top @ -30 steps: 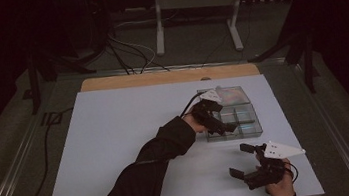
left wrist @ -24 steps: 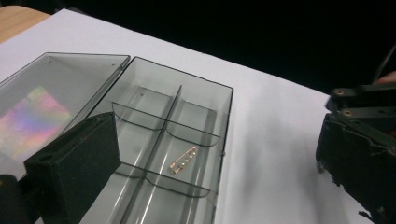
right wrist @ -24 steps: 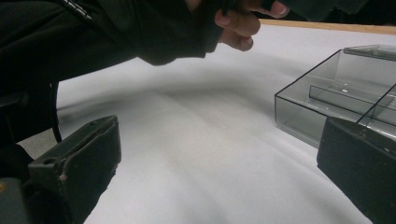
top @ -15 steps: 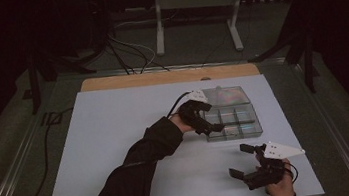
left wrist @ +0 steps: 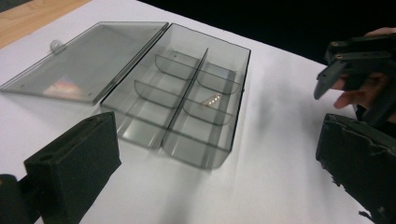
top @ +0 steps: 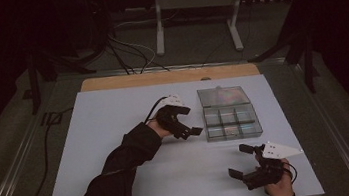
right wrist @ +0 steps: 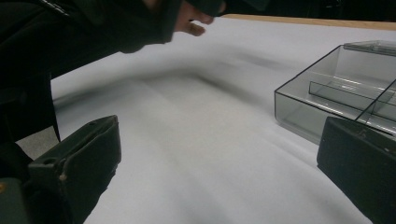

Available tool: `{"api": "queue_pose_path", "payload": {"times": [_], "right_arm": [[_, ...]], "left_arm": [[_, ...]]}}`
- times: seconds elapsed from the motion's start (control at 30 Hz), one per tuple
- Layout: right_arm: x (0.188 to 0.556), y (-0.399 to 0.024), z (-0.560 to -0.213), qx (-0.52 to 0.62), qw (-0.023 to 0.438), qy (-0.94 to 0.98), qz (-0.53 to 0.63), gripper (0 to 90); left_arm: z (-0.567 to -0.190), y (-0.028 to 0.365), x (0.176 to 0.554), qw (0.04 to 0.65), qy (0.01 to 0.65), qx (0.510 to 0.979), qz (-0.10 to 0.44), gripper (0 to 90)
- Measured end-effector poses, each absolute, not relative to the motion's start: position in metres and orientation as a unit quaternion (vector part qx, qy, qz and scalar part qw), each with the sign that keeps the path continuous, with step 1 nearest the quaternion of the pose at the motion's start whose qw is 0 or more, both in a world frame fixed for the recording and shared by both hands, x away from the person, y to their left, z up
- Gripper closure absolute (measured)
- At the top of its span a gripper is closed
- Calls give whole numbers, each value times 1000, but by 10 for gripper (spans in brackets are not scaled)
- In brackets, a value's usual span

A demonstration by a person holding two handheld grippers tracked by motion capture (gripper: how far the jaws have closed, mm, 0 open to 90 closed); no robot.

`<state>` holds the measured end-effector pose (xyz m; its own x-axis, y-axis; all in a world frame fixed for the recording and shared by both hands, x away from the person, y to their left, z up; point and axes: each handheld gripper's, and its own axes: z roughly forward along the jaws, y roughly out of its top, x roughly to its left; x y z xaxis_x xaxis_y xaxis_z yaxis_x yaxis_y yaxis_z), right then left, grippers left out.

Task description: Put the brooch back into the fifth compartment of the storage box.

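The clear compartment box (top: 231,124) is sitting on the white table sheet (top: 116,135) toward the far right, its lid (top: 223,96) lying flat and open behind the tray. The left gripper (top: 193,132) is hovering just beside the box's left wall, jaws spread wide and holding nothing. From the left gripper view the box (left wrist: 187,112) is lying right ahead, six compartments divided by a centre wall, and one small pale item (left wrist: 211,100) is resting in a middle compartment on the far side of that wall; what it is, is too small to tell. The right gripper (top: 243,162) is waiting near the table's front edge, well apart from the box, also spread and empty. It looks like the left hand is lining up on the box, so the good way in is slow and level: keeping the jaws wide, coming down over the chosen compartment rather than the dividers, and avoiding a nudge to the light tray, which could slide on the smooth sheet.
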<state>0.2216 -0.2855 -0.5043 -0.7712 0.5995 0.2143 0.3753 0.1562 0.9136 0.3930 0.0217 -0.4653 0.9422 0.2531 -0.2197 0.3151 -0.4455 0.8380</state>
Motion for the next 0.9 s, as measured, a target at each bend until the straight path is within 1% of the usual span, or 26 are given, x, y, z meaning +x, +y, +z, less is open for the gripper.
{"api": "queue_pose_path", "payload": {"times": [0.1,0.4,0.53,0.7,0.8,0.9], "right_arm": [[221,-285,-504,323,100,754,563,0],[221,-285,-505,325,100,754,562,0],[221,-284,-505,325,100,755,560,0],[221,-284,-505,326,101,755,560,0],[221,-284,-504,326,102,755,559,0],[221,-284,-504,327,102,754,560,0]], "left_arm": [[-467,33,387,491,168,854,-23,10],[-478,76,367,502,189,844,-29,11],[-483,94,356,497,195,845,-21,11],[-485,112,345,492,196,848,-14,11],[-486,120,339,500,202,842,-12,11],[-494,133,326,500,209,840,-7,11]]}}
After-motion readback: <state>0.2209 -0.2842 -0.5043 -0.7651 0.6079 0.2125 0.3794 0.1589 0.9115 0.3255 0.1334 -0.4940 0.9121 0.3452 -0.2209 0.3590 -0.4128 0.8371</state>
